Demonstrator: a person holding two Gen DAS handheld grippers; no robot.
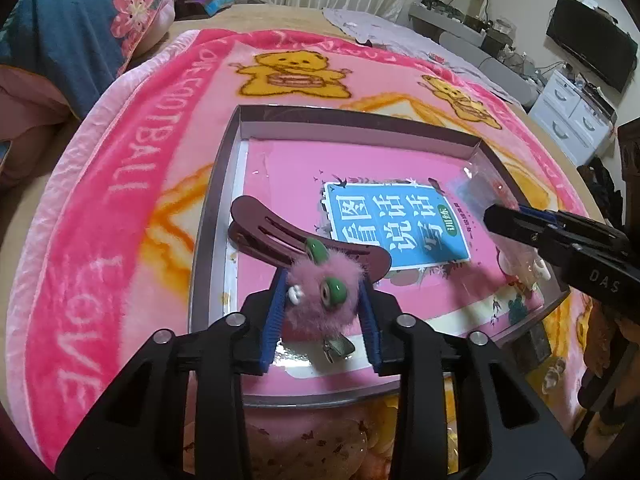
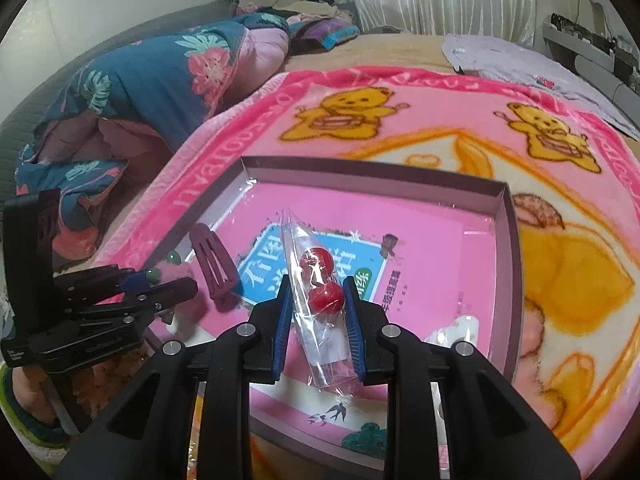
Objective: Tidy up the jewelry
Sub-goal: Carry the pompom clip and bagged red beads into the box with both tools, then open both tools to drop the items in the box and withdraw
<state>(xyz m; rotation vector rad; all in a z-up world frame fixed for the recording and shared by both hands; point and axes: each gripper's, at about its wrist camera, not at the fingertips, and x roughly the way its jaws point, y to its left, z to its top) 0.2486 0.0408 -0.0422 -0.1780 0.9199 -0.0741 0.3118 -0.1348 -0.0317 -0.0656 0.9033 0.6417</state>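
- Hair clip [image 1: 320, 280], pink and fluffy, is sitting clamped in the left gripper [image 1: 325, 280] above the tray's near-left wall [image 1: 208, 216].
- Right gripper [image 2: 318, 300], angling downward, is pinching a clear bag [image 2: 316, 280] of red beads over open tray floor.

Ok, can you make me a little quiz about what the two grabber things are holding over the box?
1. True or false: the left gripper holds a fluffy pink hair clip with green eyes.
2. What does the right gripper hold? A) a silver spoon B) a clear bag with red balls C) a yellow toy car
3. Fill in: both grippers are above the shallow ____ that lies on the pink bear blanket.

Key:
1. True; its blue fingers flank the pink fluff.
2. B; the clear bag sits between the fingers.
3. Box; a dark maroon hair clip is there too.
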